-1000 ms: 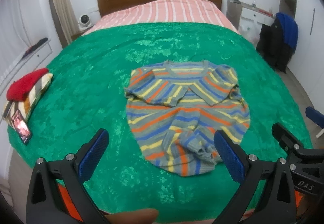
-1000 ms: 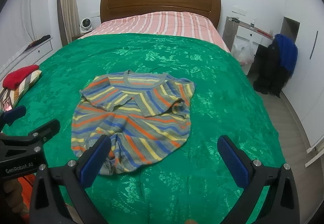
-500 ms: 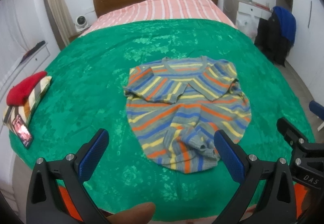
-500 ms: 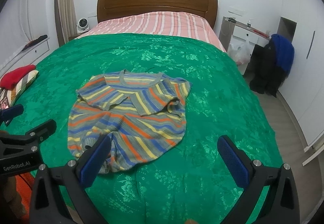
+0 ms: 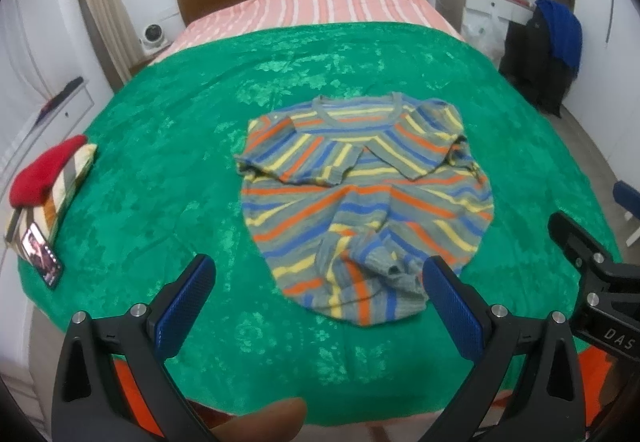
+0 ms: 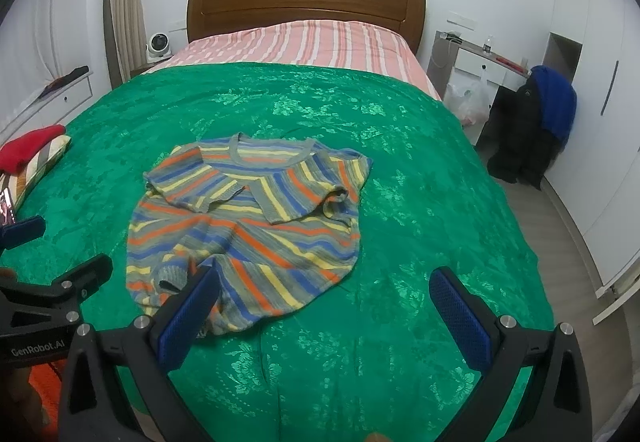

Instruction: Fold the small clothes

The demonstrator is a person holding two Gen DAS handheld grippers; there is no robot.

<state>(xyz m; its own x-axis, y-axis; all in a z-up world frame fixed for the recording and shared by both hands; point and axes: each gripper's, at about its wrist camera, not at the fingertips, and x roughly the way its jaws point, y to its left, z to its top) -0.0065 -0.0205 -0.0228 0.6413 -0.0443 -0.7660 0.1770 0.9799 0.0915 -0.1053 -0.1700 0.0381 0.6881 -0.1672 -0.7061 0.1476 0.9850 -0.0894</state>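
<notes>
A small striped sweater in grey, blue, orange and yellow lies on the green bedspread, collar toward the headboard, both sleeves folded across the chest and the hem bunched up. It also shows in the right wrist view. My left gripper is open and empty, held above the near edge of the bed just short of the hem. My right gripper is open and empty, to the right of the hem. Each gripper's body shows at the edge of the other's view.
A pile of folded clothes with a red item on top and a phone lie at the bed's left edge. A wooden headboard is at the far end. A chair with dark and blue clothes stands right of the bed.
Both grippers have drawn back and risen slightly, so the sweater sits a little farther away in both views. The sweater has not moved. Both stay open.
</notes>
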